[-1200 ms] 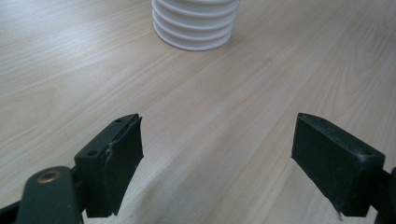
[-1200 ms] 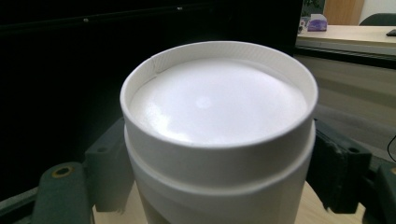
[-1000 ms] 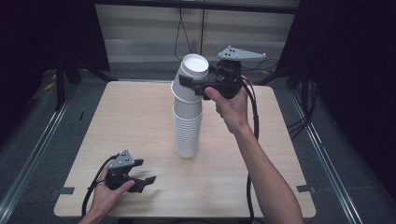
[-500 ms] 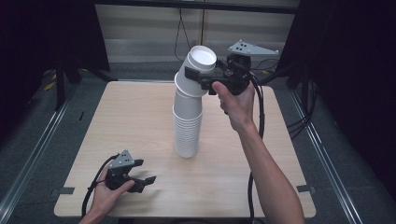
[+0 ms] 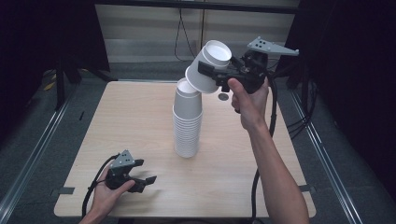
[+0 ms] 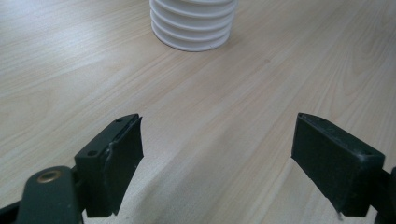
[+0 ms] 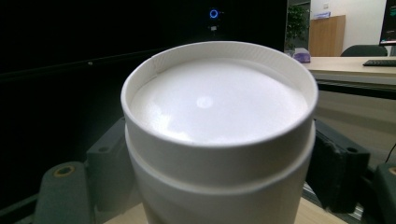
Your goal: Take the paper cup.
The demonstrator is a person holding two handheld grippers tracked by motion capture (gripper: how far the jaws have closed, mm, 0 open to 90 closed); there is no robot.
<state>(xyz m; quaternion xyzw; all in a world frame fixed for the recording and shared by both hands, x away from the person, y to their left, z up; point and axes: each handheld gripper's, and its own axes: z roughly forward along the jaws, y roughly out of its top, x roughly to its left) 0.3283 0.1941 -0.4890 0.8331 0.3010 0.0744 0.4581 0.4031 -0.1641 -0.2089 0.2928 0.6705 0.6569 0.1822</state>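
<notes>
Cup sits clamped in your right tongs, tilted, bottom up and away, just above the stack at the worktop middle. Your left tongs rest apart, empty, near the front-left edge. The right gripper view shows the cup's base; the left gripper view shows the stack's foot.

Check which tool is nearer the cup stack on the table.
Right. The right tool holds a lifted, tilted cup just above the cup stack; the left tool rests open on the table, well off toward the near-left corner.
</notes>
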